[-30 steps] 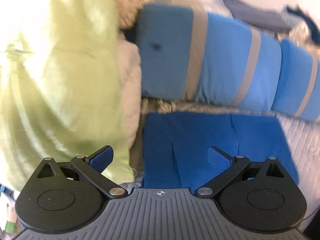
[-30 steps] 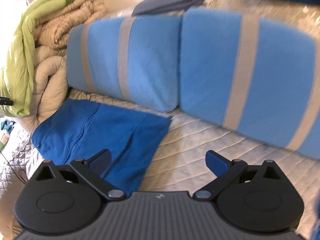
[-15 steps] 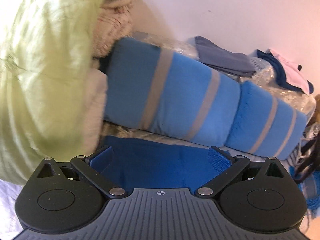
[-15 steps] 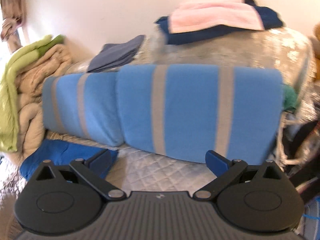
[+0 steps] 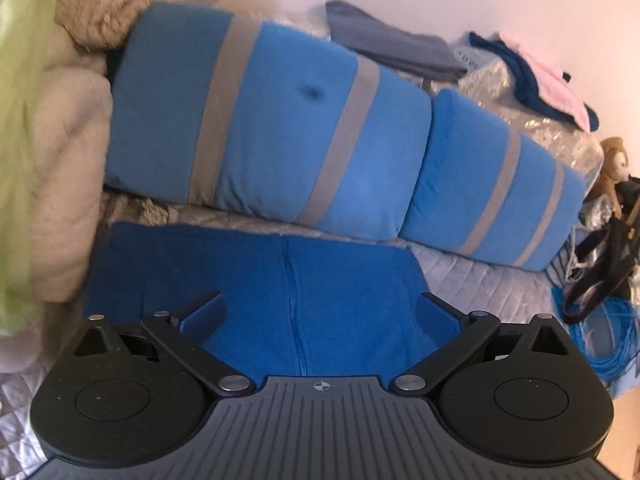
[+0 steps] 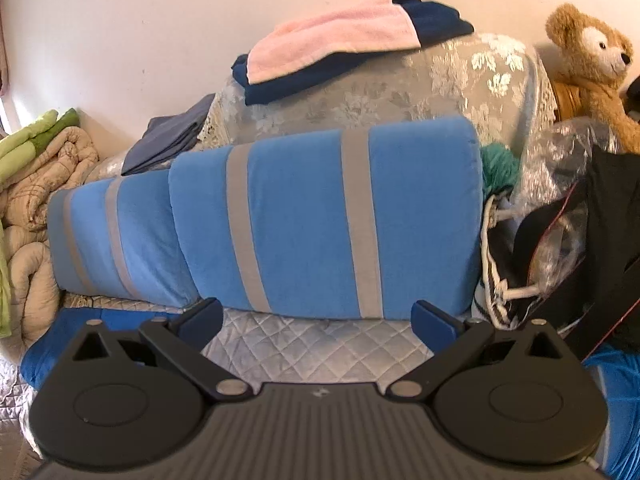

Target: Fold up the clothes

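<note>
A folded royal-blue garment (image 5: 280, 280) lies flat on the quilted bed cover (image 5: 488, 284), below the striped cushions. My left gripper (image 5: 320, 312) is open and empty, hovering over the garment's near part. In the right wrist view only the garment's edge (image 6: 60, 332) shows at the lower left. My right gripper (image 6: 318, 318) is open and empty, over the bare quilted cover (image 6: 312, 344) to the right of the garment.
Two blue cushions with grey stripes (image 5: 272, 132) (image 6: 320, 220) stand behind. Beige and green quilts (image 5: 52, 160) are piled at the left. Folded pink and navy clothes (image 6: 340, 36) lie on a covered mound. A teddy bear (image 6: 592, 56), bags (image 6: 560, 240) and blue cord (image 5: 600, 332) crowd the right.
Both views swung upward and rightward, then settled. The left gripper now looks down over the garment again. The right gripper has moved right, away from the garment. Both stayed open.
</note>
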{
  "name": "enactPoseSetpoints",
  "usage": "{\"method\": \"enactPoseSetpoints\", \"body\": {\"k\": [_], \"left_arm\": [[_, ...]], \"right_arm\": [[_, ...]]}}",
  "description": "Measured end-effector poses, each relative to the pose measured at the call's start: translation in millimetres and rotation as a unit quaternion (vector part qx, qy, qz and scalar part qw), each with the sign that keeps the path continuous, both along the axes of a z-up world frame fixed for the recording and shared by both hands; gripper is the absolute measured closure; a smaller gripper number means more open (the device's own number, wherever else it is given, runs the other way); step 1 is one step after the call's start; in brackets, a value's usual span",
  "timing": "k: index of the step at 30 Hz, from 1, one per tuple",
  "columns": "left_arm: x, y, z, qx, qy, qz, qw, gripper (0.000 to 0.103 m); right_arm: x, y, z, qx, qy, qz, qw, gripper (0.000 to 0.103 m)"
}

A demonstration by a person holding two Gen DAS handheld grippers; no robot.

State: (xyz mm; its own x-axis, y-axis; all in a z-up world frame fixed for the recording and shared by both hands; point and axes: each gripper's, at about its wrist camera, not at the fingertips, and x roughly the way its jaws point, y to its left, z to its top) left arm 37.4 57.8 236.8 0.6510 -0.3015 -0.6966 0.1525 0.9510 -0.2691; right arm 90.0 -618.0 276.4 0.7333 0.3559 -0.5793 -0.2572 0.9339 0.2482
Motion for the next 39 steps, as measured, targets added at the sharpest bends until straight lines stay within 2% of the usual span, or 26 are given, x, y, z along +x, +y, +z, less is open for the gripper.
{"method": "enactPoseSetpoints", "body": {"k": [4, 9, 13, 18, 21, 24, 27, 31, 34, 35, 37, 39], "left_arm": [[9, -2, -32, 0.038, 0.012, 0.009, 0.9992, 0.0], [17, 9, -65, 0.088, 0.008, 0.053, 0.9947, 0.0], [22, 22, -82, 0.098, -0.01, 0.089, 0.9912, 0.0], [29, 43, -102, 0.08, -0.031, 0.131, 0.9877, 0.0], [38, 53, -116, 0.076, -0.023, 0.146, 0.9862, 0.0], [49, 57, -129, 0.092, -0.021, 0.152, 0.9838, 0.0], [61, 60, -139, 0.1, -0.029, 0.158, 0.9819, 0.0], [81, 62, -158, 0.114, -0.038, 0.162, 0.9794, 0.0], [90, 63, -191, 0.148, -0.034, 0.163, 0.9749, 0.0], [87, 62, -201, 0.156, -0.05, 0.164, 0.9727, 0.0], [73, 56, -217, 0.165, -0.108, 0.173, 0.9649, 0.0], [67, 46, -221, 0.187, -0.133, 0.187, 0.9552, 0.0]], "right_arm": [[-6, 14, -21, 0.016, 0.015, 0.021, 1.0, 0.0], [-16, 44, -47, 0.021, 0.025, 0.032, 0.999, 0.0], [-32, 75, -70, 0.014, 0.019, 0.042, 0.999, 0.0], [-52, 107, -115, 0.037, 0.028, 0.077, 0.996, 0.0], [-65, 127, -143, 0.051, 0.033, 0.098, 0.993, 0.0], [-77, 146, -170, 0.065, 0.039, 0.119, 0.99, 0.0], [-82, 154, -193, 0.089, 0.048, 0.11, 0.989, 0.0], [-85, 160, -211, 0.098, 0.049, 0.101, 0.989, 0.0], [-85, 152, -214, 0.125, 0.049, 0.089, 0.987, 0.0], [-85, 149, -216, 0.133, 0.051, 0.083, 0.986, 0.0], [-83, 142, -220, 0.155, 0.063, 0.064, 0.984, 0.0], [-82, 134, -223, 0.175, 0.067, 0.044, 0.981, 0.0]]}}
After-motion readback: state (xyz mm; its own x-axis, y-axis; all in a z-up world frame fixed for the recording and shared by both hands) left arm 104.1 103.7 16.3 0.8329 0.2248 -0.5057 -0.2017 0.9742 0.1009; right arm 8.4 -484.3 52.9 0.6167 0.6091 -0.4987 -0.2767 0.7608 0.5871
